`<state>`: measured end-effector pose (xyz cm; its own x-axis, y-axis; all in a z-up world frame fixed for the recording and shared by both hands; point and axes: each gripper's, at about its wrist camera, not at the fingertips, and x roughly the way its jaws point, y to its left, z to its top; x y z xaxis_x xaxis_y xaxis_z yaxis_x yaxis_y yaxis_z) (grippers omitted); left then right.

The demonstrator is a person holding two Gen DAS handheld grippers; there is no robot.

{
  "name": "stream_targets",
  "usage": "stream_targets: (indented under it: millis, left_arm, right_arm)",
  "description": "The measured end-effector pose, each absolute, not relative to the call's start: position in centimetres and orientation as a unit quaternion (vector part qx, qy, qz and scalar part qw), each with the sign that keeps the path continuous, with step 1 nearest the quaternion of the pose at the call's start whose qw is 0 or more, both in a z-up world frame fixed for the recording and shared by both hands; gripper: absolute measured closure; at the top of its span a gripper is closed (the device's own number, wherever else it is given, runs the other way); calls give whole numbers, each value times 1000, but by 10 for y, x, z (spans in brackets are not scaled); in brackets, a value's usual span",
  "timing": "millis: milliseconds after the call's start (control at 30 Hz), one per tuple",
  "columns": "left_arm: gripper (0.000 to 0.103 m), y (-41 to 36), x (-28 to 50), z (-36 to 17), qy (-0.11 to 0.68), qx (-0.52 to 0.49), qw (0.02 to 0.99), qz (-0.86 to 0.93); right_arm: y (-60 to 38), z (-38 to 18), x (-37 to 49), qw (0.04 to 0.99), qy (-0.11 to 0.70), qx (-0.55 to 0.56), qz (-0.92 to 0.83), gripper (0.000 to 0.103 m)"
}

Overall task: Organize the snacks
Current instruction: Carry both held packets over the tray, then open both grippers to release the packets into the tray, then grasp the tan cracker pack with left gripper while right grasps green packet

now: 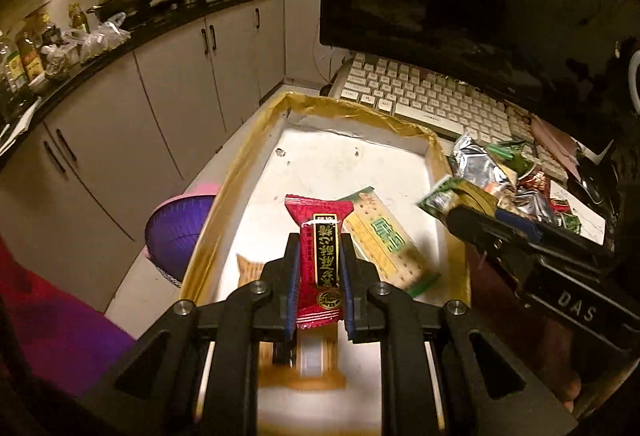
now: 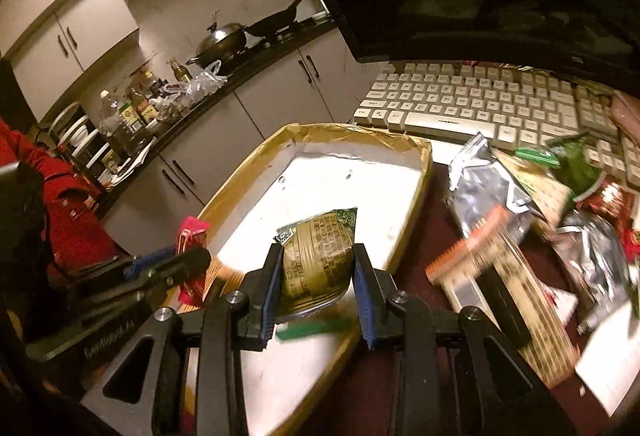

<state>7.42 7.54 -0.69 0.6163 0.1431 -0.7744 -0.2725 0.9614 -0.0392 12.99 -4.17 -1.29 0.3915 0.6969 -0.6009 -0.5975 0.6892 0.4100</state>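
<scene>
Both grippers hover over the white tray [image 1: 256, 171]. The left gripper [image 1: 319, 276] has its fingers clenched on a red snack packet [image 1: 319, 260], long axis along the fingers. The right gripper [image 2: 316, 276] clamps a green-gold packet [image 2: 320, 256] above the tray's near edge.

The red snack packet [image 1: 319, 268] is glossy plastic film. The box [image 1: 256, 151] looks like matt white card edged with shiny tan tape. Crinkled silver wrappers [image 2: 486, 181] gleam like foil. The keyboard [image 2: 480, 99] seems smooth plastic; blur hides finer texture.
</scene>
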Motion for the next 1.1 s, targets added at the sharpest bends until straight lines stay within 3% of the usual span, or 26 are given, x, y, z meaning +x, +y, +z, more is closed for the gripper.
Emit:
stream_targets:
  millis: [467,567,633,700,933,1100]
  left_arm:
    - [81,97,128,-35,509,-75,852,92]
    - [60,101,122,-30,506,-92,852,101]
    - [37,96,107,-15,475,-99,869,92]
    - [24,87,92,-1,449,-93,885,82]
    - [20,47,63,13,446,-198,873,-25]
    - [20,1,76,1,474,-215,852,-63]
  right_arm:
    - [-14,-34,142,828,415,29,376,66]
    - [-18,-31,142,826,413,41,381,63]
    - [-31,-20,137,830,398,66,386,51]
    - [-48,-8,127,838,378,83,383,47]
    - [-149,1,91,855,363,124,349,47]
    - [-216,-8,99,875,377,147,266,47]
